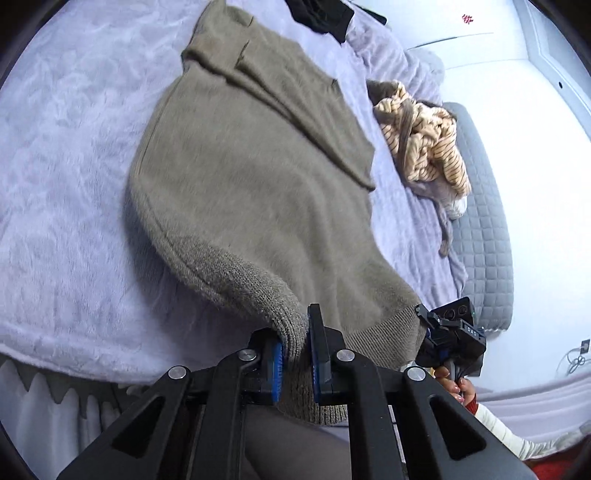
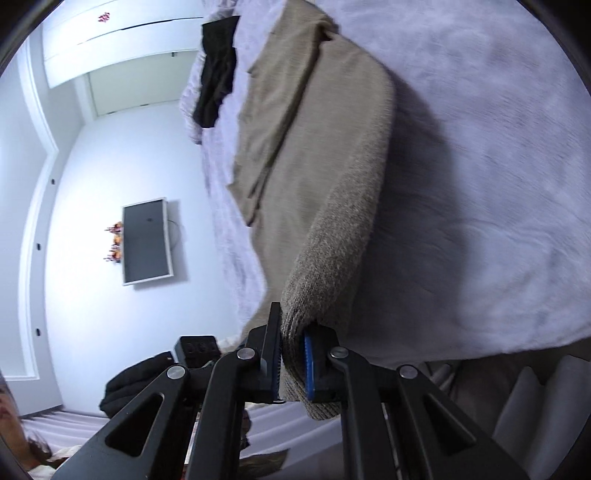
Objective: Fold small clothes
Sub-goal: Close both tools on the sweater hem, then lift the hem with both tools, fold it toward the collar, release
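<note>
Item: one taupe knit sweater (image 1: 255,192), lying lengthwise on the bed (image 1: 74,184), its far part flat on the lavender fleece blanket (image 2: 480,184) and its ribbed hem raised off the near edge. You held it with two tools. Your left tool (image 1: 295,354) was closed down on one corner of the ribbed hem, knit bunched between the blue pads; your right tool (image 2: 291,354) was likewise clamped on the opposite hem corner, with cloth hanging below the pads. Gripping both corners at once appeared meant to keep the hem taut and level, so the lower half could be carried over the upper half in one even fold. At least one sleeve appeared already laid across the body, which would suit that step; treat this as a judgement. Other garments, not in hand: one cream striped garment (image 1: 424,140), crumpled near the right side of the bed; one black garment (image 1: 317,14) at the far end. Also recorded: one wall-mounted screen (image 2: 146,242). Count: two tools, three garments.
</note>
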`<state>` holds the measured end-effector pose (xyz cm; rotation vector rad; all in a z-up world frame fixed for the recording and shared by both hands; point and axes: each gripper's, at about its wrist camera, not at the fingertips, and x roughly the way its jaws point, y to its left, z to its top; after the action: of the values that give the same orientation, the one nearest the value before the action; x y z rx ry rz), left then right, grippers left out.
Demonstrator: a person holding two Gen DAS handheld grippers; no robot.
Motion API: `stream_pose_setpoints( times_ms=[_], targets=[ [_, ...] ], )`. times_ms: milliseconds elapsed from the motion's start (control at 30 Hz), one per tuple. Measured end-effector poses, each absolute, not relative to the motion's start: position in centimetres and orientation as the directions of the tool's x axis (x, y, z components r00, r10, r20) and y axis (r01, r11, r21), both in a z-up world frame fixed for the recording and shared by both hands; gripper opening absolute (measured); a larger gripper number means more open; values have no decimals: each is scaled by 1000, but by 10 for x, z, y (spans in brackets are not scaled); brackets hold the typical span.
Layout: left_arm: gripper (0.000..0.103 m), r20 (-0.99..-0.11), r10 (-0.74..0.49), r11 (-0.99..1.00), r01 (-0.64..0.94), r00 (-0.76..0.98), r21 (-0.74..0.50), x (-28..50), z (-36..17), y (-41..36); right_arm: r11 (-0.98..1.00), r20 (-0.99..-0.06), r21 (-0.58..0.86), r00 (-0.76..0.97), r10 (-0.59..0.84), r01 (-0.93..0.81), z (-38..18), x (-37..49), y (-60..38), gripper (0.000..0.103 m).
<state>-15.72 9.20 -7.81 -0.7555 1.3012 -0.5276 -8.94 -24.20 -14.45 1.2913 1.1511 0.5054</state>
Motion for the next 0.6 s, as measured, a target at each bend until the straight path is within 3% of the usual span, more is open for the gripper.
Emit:
stream_pose_setpoints(
  times_ms=[333, 500, 600],
  targets=[
    [12, -585, -715, 609, -70, 384, -790, -56, -26, 100, 191, -226, 974, 433, 873, 125, -78, 44, -248, 10],
    [12, -605, -658, 662, -39, 448, -748, 19, -13, 96, 142, -168, 986, 454, 875, 91, -69, 124, -266, 10],
    [12, -625, -614, 689, -59, 482, -722, 65, -20, 98, 141, -180, 983, 464, 868, 118, -80, 177, -278, 10]
  ],
)
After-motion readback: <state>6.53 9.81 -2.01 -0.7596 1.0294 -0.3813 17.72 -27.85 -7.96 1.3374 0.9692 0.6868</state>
